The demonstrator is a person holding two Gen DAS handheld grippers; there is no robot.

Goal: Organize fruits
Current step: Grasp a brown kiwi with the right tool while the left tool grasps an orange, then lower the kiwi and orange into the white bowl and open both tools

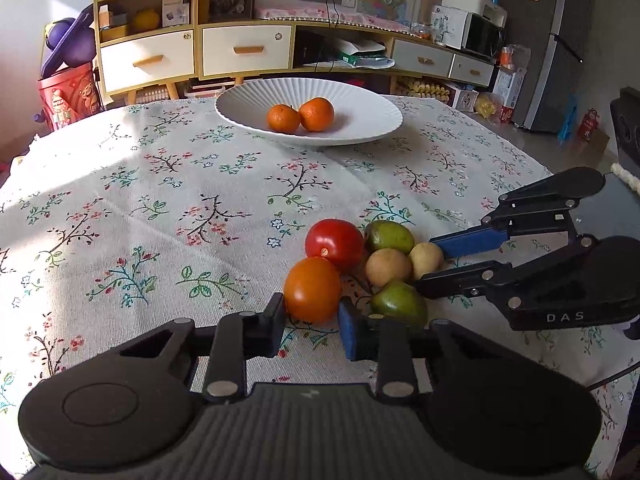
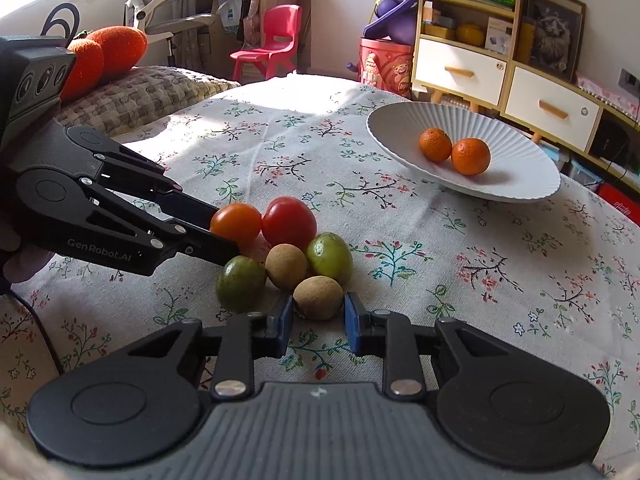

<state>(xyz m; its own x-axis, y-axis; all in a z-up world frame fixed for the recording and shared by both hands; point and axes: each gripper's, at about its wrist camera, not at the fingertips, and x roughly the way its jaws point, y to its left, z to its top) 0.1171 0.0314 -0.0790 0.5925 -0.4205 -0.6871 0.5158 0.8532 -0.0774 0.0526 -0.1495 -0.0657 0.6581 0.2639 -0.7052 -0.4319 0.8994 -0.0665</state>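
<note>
A cluster of fruit lies on the floral tablecloth: an orange tomato [image 1: 313, 289], a red tomato [image 1: 334, 242], two green fruits [image 1: 389, 236] [image 1: 398, 302] and two brown fruits [image 1: 387, 267] [image 1: 425, 259]. My left gripper [image 1: 312, 320] is open, its fingers on either side of the orange tomato [image 2: 235, 222]. My right gripper [image 2: 318, 316] is open around the nearest brown fruit [image 2: 318, 297]. It also shows in the left wrist view [image 1: 432, 260]. A white ribbed plate [image 1: 360, 128] holds two tangerines [image 1: 283, 118] [image 1: 316, 113].
The round table's edge curves behind the plate [image 2: 520, 184]. A wooden cabinet with white drawers [image 1: 244, 50] stands beyond it. A cushion with an orange plush toy [image 2: 116, 50] lies by the table's left side, and a red chair [image 2: 272, 46] stands farther back.
</note>
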